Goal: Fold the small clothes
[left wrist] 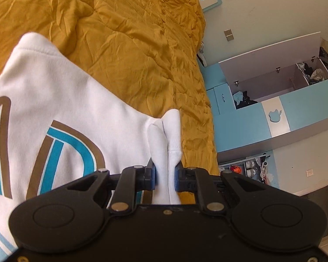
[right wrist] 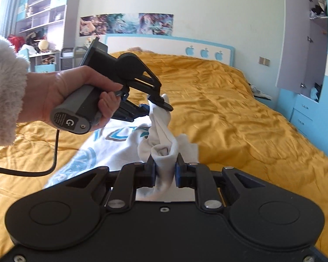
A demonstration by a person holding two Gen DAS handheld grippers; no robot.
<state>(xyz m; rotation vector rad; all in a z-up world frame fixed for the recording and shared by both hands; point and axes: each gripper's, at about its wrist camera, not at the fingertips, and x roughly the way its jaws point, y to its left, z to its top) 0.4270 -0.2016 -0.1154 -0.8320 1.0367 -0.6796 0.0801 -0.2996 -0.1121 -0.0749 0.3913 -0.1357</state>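
A white sock (right wrist: 161,126) is stretched in the air between both grippers above the bed. My left gripper (right wrist: 157,102), held by a hand (right wrist: 76,91) with a fluffy sleeve, is shut on its upper end. My right gripper (right wrist: 165,166) is shut on the bunched lower end. In the left wrist view the white sock (left wrist: 164,135) sticks out doubled between the blue pads (left wrist: 153,178) of the left gripper (left wrist: 165,170). Under the sock lies a white sweatshirt (left wrist: 54,100) with teal and brown print, spread on the mustard bedcover (left wrist: 131,32); it also shows as the sweatshirt (right wrist: 111,150) in the right wrist view.
The mustard bedcover (right wrist: 229,120) fills the bed up to a white and blue headboard (right wrist: 170,45). A blue cupboard (left wrist: 273,113) with an open door stands along the bed's side. Shelves (right wrist: 41,11) line the far corner. A black cable (right wrist: 32,172) hangs from the left gripper's handle.
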